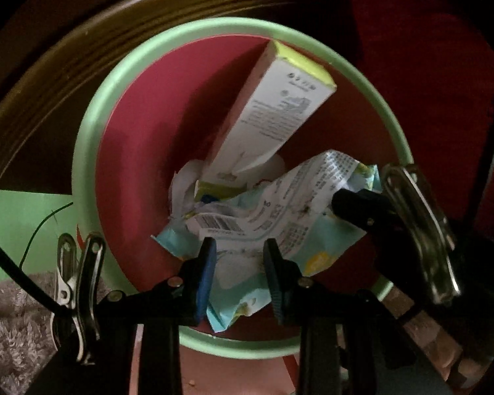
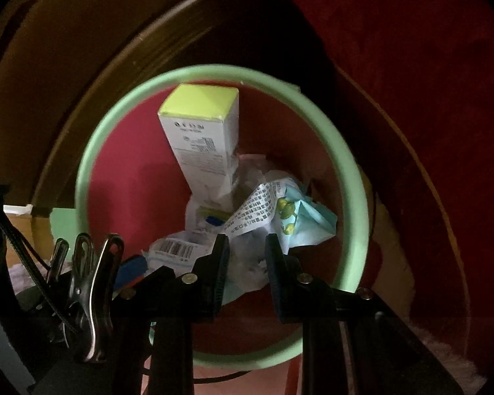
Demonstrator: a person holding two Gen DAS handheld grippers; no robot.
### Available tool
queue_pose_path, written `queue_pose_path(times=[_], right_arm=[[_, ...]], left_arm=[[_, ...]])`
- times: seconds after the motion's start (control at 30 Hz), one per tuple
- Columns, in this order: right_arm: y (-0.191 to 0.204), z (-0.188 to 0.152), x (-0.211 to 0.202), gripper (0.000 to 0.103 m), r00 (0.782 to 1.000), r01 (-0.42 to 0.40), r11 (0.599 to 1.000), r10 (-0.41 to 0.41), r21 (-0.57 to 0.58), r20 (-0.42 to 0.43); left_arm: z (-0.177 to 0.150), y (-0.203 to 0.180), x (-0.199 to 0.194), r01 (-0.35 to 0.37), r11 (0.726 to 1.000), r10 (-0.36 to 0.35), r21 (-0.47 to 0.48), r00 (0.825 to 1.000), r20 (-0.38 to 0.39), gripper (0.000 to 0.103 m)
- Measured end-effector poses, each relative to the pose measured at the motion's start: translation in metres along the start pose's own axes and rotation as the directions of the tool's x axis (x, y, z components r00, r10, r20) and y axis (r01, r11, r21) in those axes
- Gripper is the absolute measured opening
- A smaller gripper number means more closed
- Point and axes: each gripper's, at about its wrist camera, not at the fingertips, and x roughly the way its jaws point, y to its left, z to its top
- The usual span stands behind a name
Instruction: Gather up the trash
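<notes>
I look down into a round bin [image 1: 92,125] [image 2: 92,151] with a pale green rim and red inner wall. A white box [image 1: 273,108] [image 2: 201,138] with a yellow-green end leans against the wall inside. Beside it lies a crumpled light-blue and white wrapper [image 1: 280,210] [image 2: 266,207] with a barcode. My left gripper [image 1: 240,263] is shut on the wrapper's near part, which fills the gap between its pads. My right gripper [image 2: 247,256] grips the same wrapper farther along. Its dark finger [image 1: 355,205] shows on the wrapper's right edge in the left wrist view.
A brown curved surface [image 1: 49,65] [image 2: 66,65] wraps around the bin's far side. Dark red cloth [image 1: 428,65] [image 2: 411,82] hangs at the right. A green panel [image 1: 16,223] and a grey fluffy rug [image 1: 10,329] lie at the lower left.
</notes>
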Motion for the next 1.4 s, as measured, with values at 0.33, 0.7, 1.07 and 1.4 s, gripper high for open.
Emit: queue_pose_path(times=[0.33, 0.7, 1.07, 1.4], right_arm=[[0.012, 0.003, 0.013, 0.024, 0.996, 0.093, 0.995, -0.093, -0.041, 0.008], [0.015, 0.001, 0.027, 0.019, 0.989, 0.146, 0.987, -0.146, -0.065, 0.013], [0.004, 0.0, 0.004, 0.031, 0.995, 0.069, 0.998, -0.068, -0.01, 0.078], [0.015, -0.015, -0.075, 0.038, 0.969, 0.014, 0.998, 0.003, -0.067, 0.248]], left_arm=[[0.006, -0.002, 0.015, -0.056, 0.998, 0.056, 0.031, 0.998, 0.004, 0.027], [0.01, -0.006, 0.018, -0.088, 0.994, 0.087, 0.063, 0.996, 0.02, 0.027], [0.005, -0.005, -0.018, -0.103, 0.993, 0.096, 0.057, 0.988, 0.123, 0.05], [-0.016, -0.014, -0.089, -0.108, 0.99, 0.081, 0.085, 0.958, 0.275, 0.053]])
